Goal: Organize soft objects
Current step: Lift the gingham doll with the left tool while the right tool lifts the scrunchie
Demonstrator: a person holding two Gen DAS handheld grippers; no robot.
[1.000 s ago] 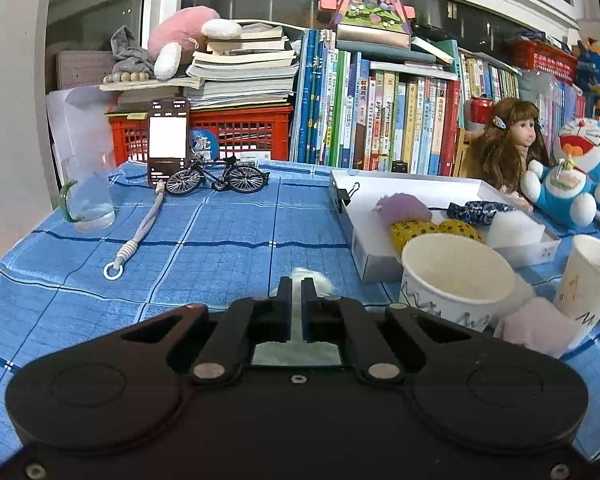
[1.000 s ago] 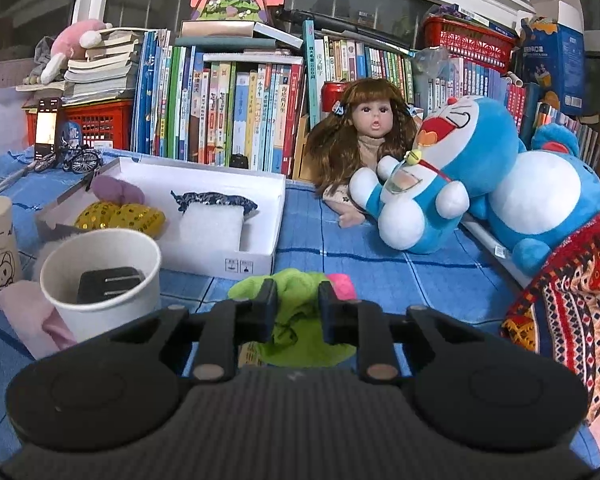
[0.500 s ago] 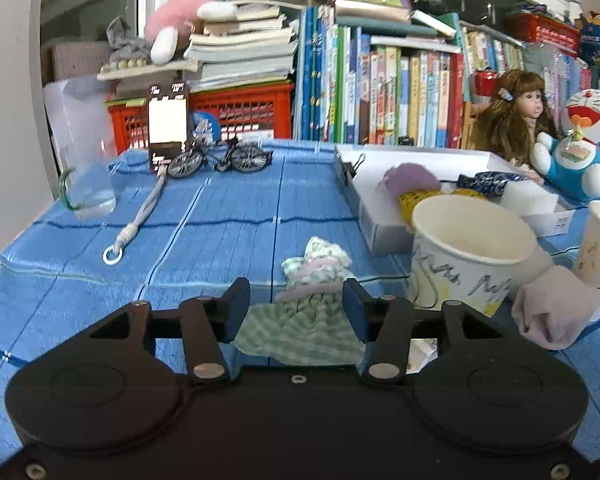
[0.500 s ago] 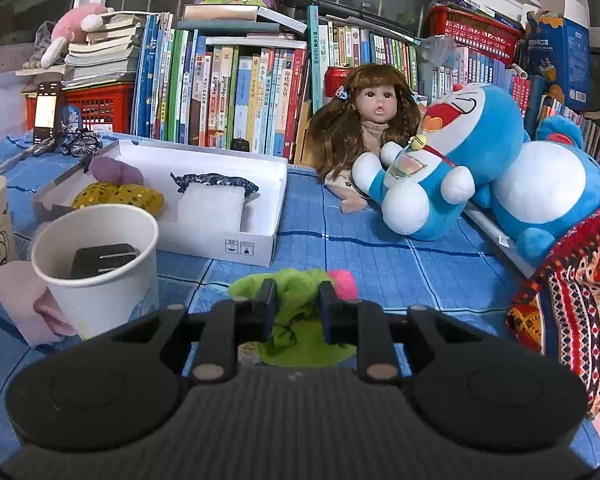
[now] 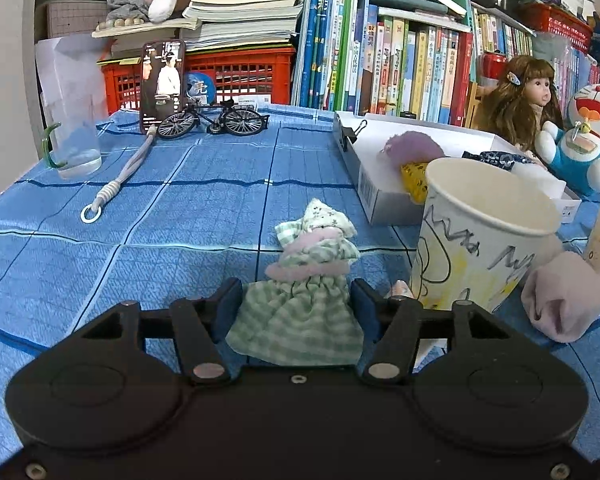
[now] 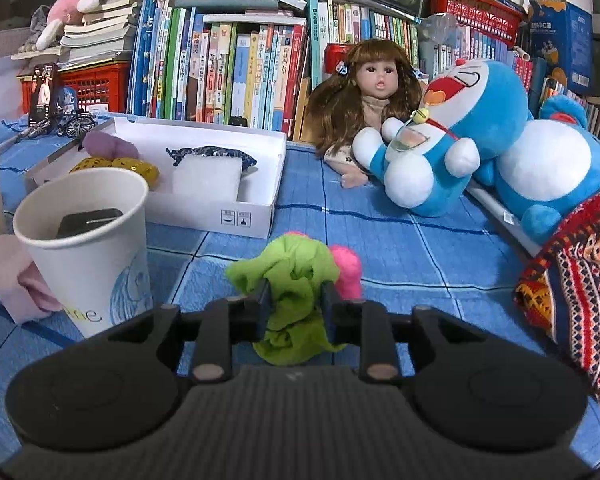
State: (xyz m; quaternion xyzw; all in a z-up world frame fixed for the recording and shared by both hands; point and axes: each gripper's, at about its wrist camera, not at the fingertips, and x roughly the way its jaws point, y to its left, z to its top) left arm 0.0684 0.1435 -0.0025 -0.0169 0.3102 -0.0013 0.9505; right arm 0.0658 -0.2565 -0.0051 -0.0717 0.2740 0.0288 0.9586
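- Doll dress (image 5: 300,304), green-and-white checked with pink ruffled bands and a small floral top, lies flat on the blue checked tablecloth (image 5: 172,216) of the table, its skirt between the fingers of my left hand-held gripper (image 5: 296,308).
- My left hand-held gripper's jaws are opening; from here both pads stand just beside the skirt's edges and I see no pinch in the cloth.
- Lime-green cloth (image 6: 292,292), crumpled, with a bright pink piece (image 6: 346,270) at its right side, sits on the table between the fingers of my right hand-held gripper (image 6: 294,308).
- My right hand-held gripper's jaws are opening too, at a narrower gap; the pads sit close against the bunched cloth, and I cannot tell whether they press it.
- White box (image 6: 220,216) behind the green cloth holds a purple soft piece (image 6: 108,146), a yellow sequinned one (image 6: 132,166), a white block (image 6: 206,178) and a dark patterned strip (image 6: 212,154).
- Paper cup (image 6: 92,248) to the left of my right hand-held gripper has a dark object (image 6: 88,220) inside; I cannot make out what it is.
- Pale pink cloth (image 5: 564,300) lies bunched against a paper cup's base in both views.
- Near hems of both garments are hidden behind the hand-held gripper bodies.
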